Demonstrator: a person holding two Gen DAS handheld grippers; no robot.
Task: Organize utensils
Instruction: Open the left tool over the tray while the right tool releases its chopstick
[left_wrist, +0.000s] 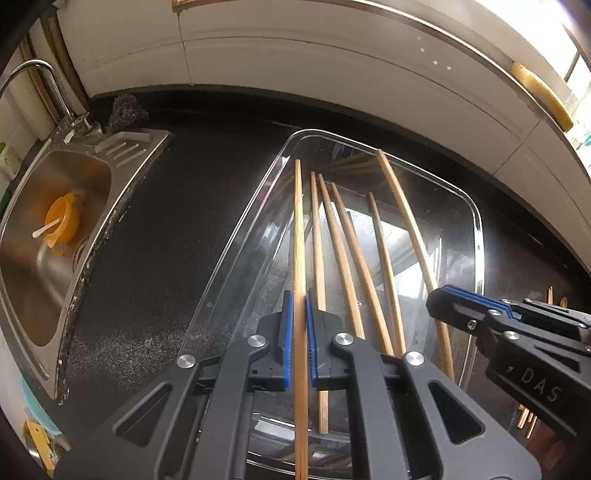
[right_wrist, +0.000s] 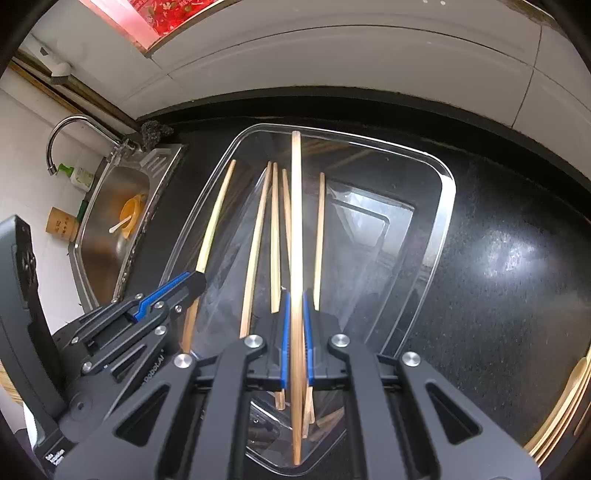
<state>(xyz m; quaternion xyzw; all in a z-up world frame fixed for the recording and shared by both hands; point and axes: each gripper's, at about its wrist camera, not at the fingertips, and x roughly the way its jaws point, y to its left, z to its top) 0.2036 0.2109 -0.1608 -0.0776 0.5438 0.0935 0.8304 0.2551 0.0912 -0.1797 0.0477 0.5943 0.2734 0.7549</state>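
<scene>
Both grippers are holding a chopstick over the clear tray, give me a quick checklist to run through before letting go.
1. Left gripper shut on its chopstick: ok.
2. Right gripper shut on its chopstick: ok.
3. Both held sticks over the tray, inside its rim: ok.
4. Held sticks roughly parallel with the four chopsticks already inside: ok.
5. Stick tips touching the tray floor: cannot tell.
6. Grippers apart from each other: ok.
</scene>
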